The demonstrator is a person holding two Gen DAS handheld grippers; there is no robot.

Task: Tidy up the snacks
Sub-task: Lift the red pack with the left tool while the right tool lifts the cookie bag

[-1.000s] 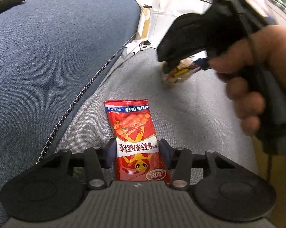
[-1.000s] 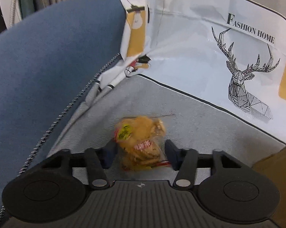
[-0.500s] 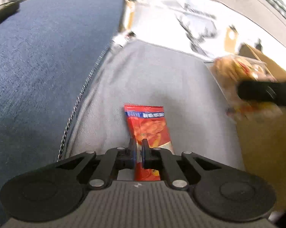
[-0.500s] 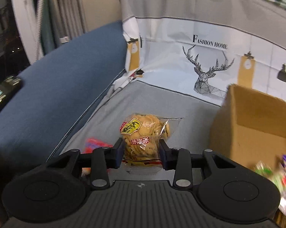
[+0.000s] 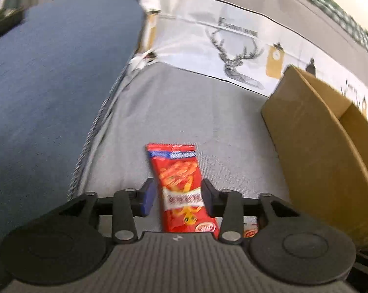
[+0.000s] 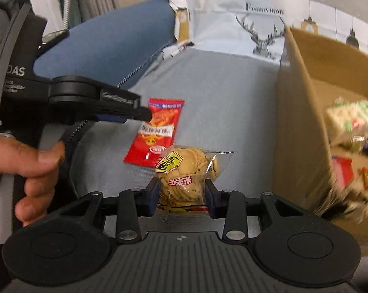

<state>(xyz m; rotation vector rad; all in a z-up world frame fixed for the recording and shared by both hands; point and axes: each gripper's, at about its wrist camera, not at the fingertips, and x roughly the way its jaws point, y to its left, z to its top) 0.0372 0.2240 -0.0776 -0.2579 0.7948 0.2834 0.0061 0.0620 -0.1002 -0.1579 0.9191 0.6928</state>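
Note:
My left gripper is shut on a red snack packet and holds it above the grey sofa seat. The packet and the left gripper also show in the right wrist view, lifted off the seat. My right gripper is shut on a clear bag of yellow biscuits, held up to the left of a cardboard box. The box stands on the seat to the right and holds several snack packs.
A blue sofa arm rises on the left. A white cover with a deer print drapes the backrest behind. A person's hand grips the left tool's handle.
Both grippers have risen and pulled back from the seat with their snacks. The box has come into fuller view on the right. The left jaws now sit wider around the red packet.

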